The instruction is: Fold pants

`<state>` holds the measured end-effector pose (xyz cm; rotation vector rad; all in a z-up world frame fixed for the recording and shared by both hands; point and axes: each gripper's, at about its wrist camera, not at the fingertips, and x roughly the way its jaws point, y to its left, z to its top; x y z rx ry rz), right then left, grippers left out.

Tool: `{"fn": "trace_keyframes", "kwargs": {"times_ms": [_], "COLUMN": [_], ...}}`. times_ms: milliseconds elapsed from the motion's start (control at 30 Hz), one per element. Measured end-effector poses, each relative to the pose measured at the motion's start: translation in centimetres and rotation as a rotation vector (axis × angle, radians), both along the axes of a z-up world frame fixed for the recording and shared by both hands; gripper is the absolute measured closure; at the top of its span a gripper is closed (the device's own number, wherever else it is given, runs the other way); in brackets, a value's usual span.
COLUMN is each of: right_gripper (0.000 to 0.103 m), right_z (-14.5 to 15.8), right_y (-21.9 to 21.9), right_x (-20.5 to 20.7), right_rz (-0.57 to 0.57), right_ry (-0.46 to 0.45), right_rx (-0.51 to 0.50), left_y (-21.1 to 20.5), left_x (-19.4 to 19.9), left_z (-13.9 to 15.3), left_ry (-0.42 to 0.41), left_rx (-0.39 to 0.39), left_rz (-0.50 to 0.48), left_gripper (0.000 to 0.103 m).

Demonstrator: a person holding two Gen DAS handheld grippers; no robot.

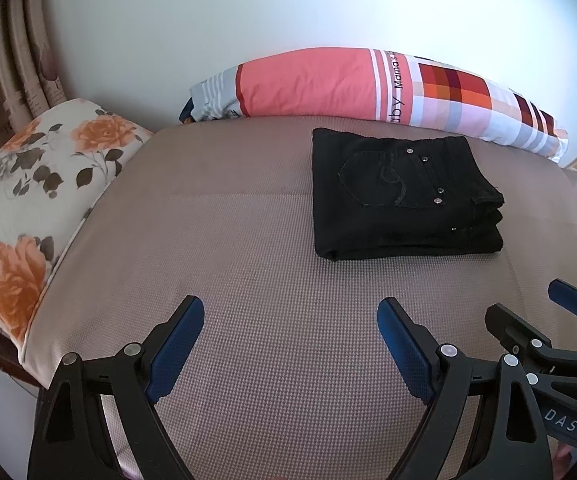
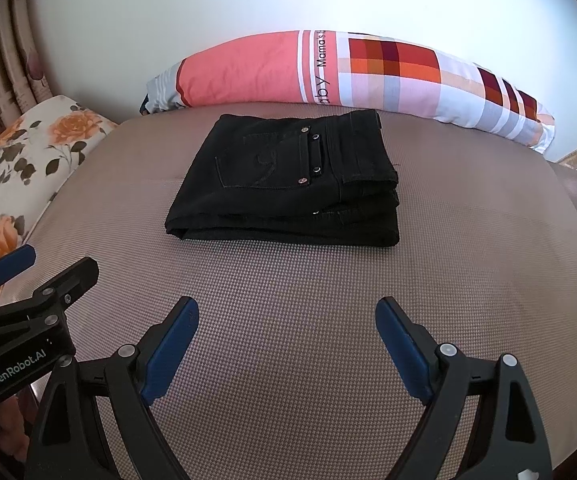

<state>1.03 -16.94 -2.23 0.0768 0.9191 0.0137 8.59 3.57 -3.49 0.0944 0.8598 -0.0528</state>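
From my left wrist, my left gripper (image 1: 290, 316) hangs over the bare taupe mattress (image 1: 224, 248) with its 2 blue pads spread wide and nothing between them. The black pants (image 1: 402, 196) lie ahead and to the right, well apart from my fingertips, already stacked into a compact rectangle with the back pocket and its rivets facing up. I judge they sit there, near the striped bolster pillow (image 1: 328, 84), because the folding was done in the middle of the bed and the bundle was left flat where it ended. My right gripper (image 1: 528, 312) shows at the lower right edge, close beside mine.

From my right wrist, my right gripper (image 2: 286, 316) is likewise wide apart and empty, angled down at the mattress short of the pants (image 2: 292, 184). Here the layered right-hand edge shows several thicknesses lying one on another, so the fold looks finished to me. The left gripper (image 2: 54, 260) sits at the lower left, by the floral pillow (image 2: 32, 148). Both tools held back and clear suits a job that seems done.
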Motion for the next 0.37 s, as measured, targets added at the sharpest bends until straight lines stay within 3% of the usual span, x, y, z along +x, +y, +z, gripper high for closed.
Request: {"fn": "trace_keyframes", "kwargs": {"times_ms": [367], "right_gripper": [0.015], "right_z": [-0.38], "right_y": [0.02], "right_x": [0.13], "right_rz": [-0.006], "right_ry": [0.014], "right_rx": [-0.002], "left_y": [0.59], "left_x": [0.74], "left_z": [-0.50], "left_ry": [0.021], "left_rx": [-0.020], "left_rz": [-0.005], "left_gripper": [0.015]}}
